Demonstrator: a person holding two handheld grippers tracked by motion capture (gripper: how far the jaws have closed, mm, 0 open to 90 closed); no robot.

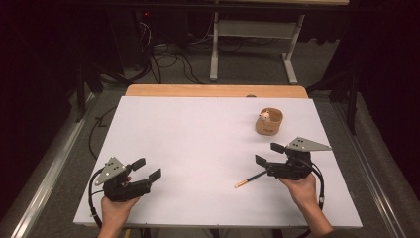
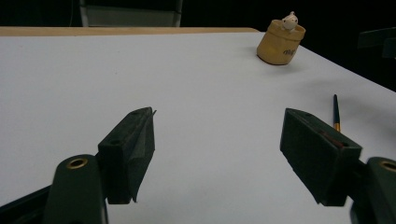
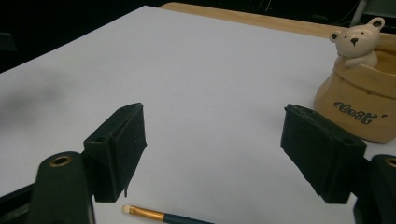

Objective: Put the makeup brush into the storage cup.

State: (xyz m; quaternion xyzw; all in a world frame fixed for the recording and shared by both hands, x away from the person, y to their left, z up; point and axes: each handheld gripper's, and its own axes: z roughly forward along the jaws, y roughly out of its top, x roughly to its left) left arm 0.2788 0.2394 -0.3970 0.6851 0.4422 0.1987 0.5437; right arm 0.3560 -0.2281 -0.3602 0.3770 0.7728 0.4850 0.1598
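Right tool [image 1: 267, 154] gaping wide just above brush [image 1: 250, 178] on white tabletop [image 1: 198, 139], left tool [image 1: 147, 169] gaping wide, empty, tan bear pot [image 1: 269, 122] standing beyond.

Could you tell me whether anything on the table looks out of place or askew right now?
Only mildly: the paintbrush lies loose and at a slant on the white table, just below the open right gripper, apart from the tan bear pot. Nothing looks spilled or damaged.

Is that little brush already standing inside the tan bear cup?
No, the brush lies flat on the white table, just by the right claw, well apart from the bear cup.
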